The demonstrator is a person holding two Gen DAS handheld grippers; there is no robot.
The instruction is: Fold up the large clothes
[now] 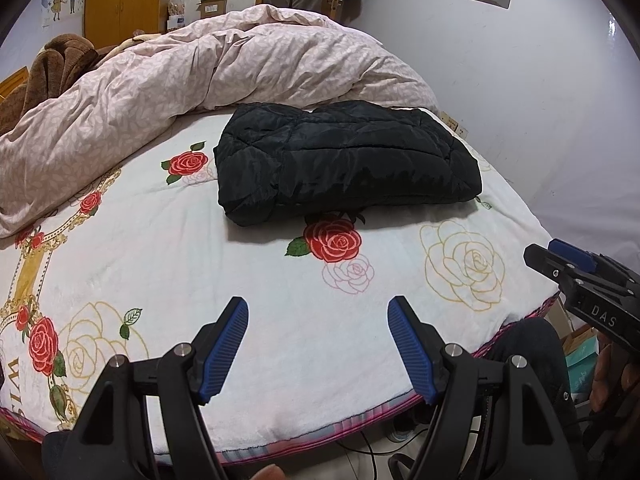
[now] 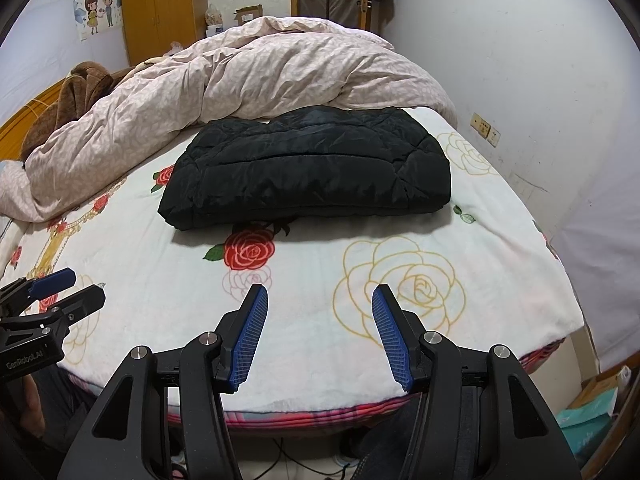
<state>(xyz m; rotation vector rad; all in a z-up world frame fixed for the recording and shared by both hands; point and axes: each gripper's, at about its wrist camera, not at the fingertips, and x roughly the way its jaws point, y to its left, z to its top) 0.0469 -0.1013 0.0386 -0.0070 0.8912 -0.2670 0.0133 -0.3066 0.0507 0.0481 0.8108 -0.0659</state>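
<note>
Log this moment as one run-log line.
left gripper: open, empty | right gripper: open, empty | black jacket: folded on bed sheet, untouched

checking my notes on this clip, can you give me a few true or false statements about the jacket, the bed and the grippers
1. The black jacket lies folded into a compact bundle on the bed. True.
2. The left gripper is clamped on the jacket. False: its jaws stand open and empty, short of the jacket, over the rose blanket.
3. The pink quilt is bunched up behind the jacket. True.
4. The right gripper holds a sleeve. False: it is open with nothing between its jaws.
5. The jacket hangs over the bed's near edge. False: it lies well back from that edge.
</note>
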